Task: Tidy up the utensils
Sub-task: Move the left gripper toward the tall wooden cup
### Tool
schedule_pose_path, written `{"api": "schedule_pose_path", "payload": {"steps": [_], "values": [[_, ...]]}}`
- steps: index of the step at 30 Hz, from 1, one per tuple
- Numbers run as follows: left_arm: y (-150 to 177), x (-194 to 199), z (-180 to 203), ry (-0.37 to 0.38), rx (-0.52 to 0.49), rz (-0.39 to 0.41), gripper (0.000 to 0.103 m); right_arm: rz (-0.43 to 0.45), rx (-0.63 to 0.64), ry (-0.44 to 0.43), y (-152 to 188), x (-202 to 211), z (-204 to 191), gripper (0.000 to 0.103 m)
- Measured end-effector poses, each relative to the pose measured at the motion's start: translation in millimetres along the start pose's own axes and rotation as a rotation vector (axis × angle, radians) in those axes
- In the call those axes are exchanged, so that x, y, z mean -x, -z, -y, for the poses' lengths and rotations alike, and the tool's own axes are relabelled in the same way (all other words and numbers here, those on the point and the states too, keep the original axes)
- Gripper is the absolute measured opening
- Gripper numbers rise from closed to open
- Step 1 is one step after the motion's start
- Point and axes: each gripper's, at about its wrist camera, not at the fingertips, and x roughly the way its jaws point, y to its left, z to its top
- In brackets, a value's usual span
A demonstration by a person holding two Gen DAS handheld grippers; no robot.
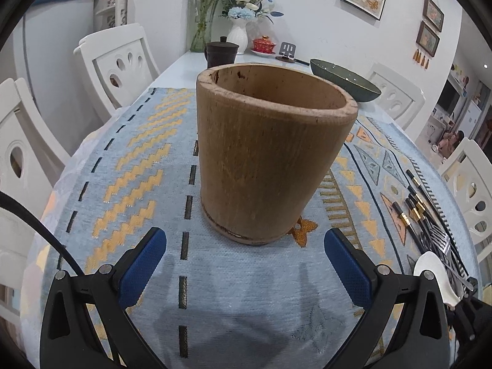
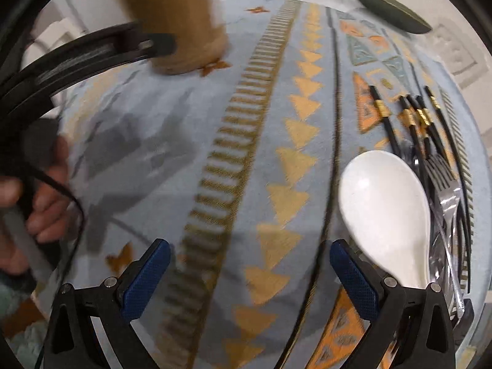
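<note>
Standing upright on the table (image 1: 246,292), the wooden cup (image 1: 270,160) faces the left gripper (image 1: 245,264), spread empty; right of the cup, the right gripper (image 2: 249,272), also spread, nears the white spoon (image 2: 384,212), forks (image 2: 446,190) and chopsticks (image 2: 412,117).

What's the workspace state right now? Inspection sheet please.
Surface: patterned cloth on table.
Job's things: wooden holder upright, nothing seen sticking out; white spoon, forks, black chopsticks lying together on the cloth.
Clutter: green bowl, dark lidded mug.
Grippers: left gripper open, near holder; right gripper open, beside spoon.
Cables: black cable.
Surroundings: white chairs, flower vase.
</note>
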Motion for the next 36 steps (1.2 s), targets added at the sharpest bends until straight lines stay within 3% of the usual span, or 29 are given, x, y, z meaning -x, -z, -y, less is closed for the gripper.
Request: {"api": "schedule_pose_path", "payload": {"steps": [5, 10, 13, 15, 19, 25, 28, 36], "values": [[-0.5, 13.4, -0.5, -0.038, -0.012, 0.011, 0.103, 0.135, 0.067, 0.076, 4.0, 41.3, -11.0, 0.103], [-4.8, 25.6, -5.7, -0.054, 0.017, 0.023, 0.102, 0.191, -0.005, 0.188, -9.0, 80.6, -3.3, 0.103], [-5.9, 31.1, -5.9, -0.054, 0.029, 0.033, 0.102, 0.334, -0.036, 0.247, -18.1, 114.8, -1.1, 0.103], [-6.7, 33.5, -4.4, -0.052, 0.035, 0.039, 0.102, 0.376, -0.034, 0.258, -21.6, 127.5, -3.4, 0.103], [-7.0, 33.2, -0.8, -0.051, 0.024, 0.041, 0.102, 0.234, -0.078, 0.17, -47.1, 114.8, 7.8, 0.1], [-8.7, 28.1, 4.7, -0.068, -0.001, 0.043, 0.102, 0.324, -0.04, 0.262, -41.3, 127.9, -1.3, 0.1], [-11.3, 22.9, 4.9, -0.071, 0.007, 0.038, 0.102, 0.342, -0.056, 0.23, -42.8, 128.0, 8.9, 0.1], [-16.6, 8.0, 6.2, -0.07, 0.0, 0.024, 0.102, 0.291, -0.061, 0.188, -50.6, 106.1, 12.0, 0.1]]}}
